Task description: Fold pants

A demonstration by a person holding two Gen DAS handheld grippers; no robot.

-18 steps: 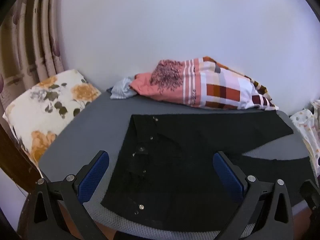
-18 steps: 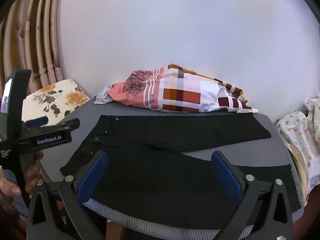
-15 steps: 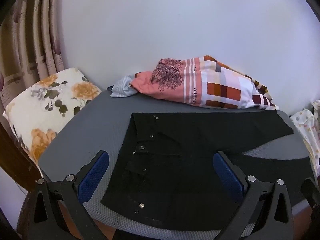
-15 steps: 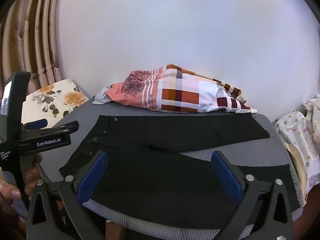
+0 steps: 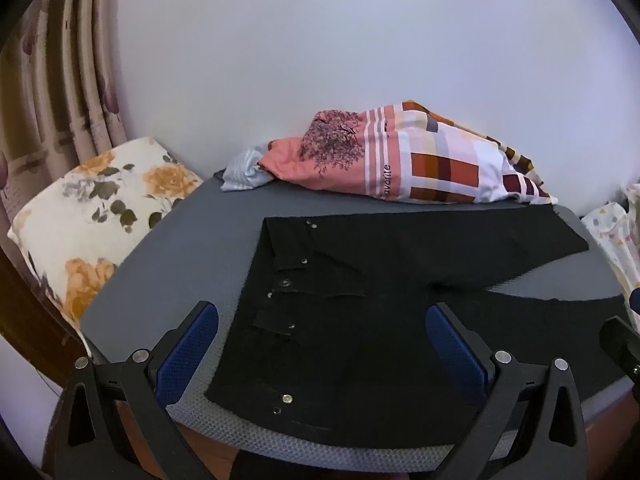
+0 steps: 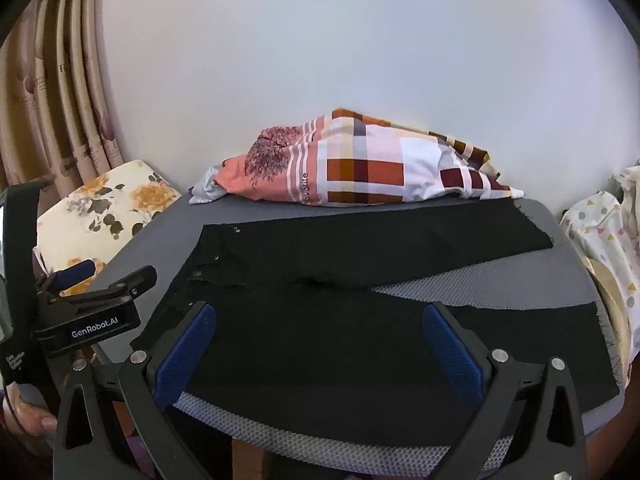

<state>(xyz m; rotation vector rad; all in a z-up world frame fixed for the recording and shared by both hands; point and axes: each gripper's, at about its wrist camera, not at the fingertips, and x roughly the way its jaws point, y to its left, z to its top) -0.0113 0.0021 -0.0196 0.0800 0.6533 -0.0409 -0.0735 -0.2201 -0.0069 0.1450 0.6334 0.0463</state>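
Black pants (image 5: 360,300) (image 6: 340,320) lie spread flat on a grey mat (image 5: 180,264) (image 6: 480,284), waistband with metal buttons to the left, both legs running right in a V. My left gripper (image 5: 322,338) hovers open above the waistband end, nothing between its blue pads. Over the near leg my right gripper (image 6: 316,338) also stands open and empty. The left gripper's body (image 6: 92,304) shows at the left of the right wrist view, held by a hand (image 6: 28,416).
A pink, white and checked cloth bundle (image 5: 400,160) (image 6: 360,168) lies along the mat's far edge by the white wall. A floral cushion (image 5: 92,216) and curtains (image 5: 60,80) are at the left. Patterned white fabric (image 6: 604,232) lies at the right.
Both grippers have lifted and pulled back slightly, so the pants sit a little farther off in each view. The pants have not moved.
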